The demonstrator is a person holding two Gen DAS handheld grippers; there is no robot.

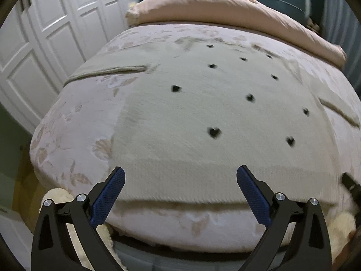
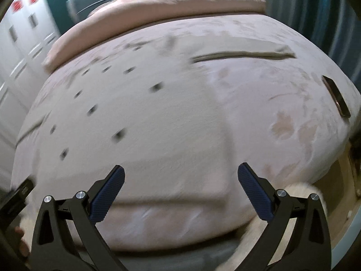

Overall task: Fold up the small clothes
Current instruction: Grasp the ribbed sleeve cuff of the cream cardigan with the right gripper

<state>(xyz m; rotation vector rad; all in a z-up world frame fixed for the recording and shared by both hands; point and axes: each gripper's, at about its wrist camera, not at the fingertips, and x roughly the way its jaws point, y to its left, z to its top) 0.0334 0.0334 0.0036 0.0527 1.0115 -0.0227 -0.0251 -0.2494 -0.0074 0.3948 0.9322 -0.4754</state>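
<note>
A cream knitted sweater (image 1: 191,117) with small dark heart marks lies flat on the bed, its hem toward me and its sleeves spread to both sides. My left gripper (image 1: 180,176) hovers open over the left part of the hem, nothing between its blue pads. In the right wrist view the same sweater (image 2: 146,124) fills the left and middle, blurred by motion. My right gripper (image 2: 180,174) is open above the hem's right part, holding nothing. One sleeve (image 2: 243,55) stretches out to the far right.
The bed has a pale pink floral cover (image 1: 74,135) and a folded pink duvet (image 1: 225,6) at its head. White wardrobe doors (image 1: 45,45) stand on the left. A dark phone (image 2: 336,97) lies near the bed's right edge. A fluffy cream rug (image 1: 56,197) is on the floor.
</note>
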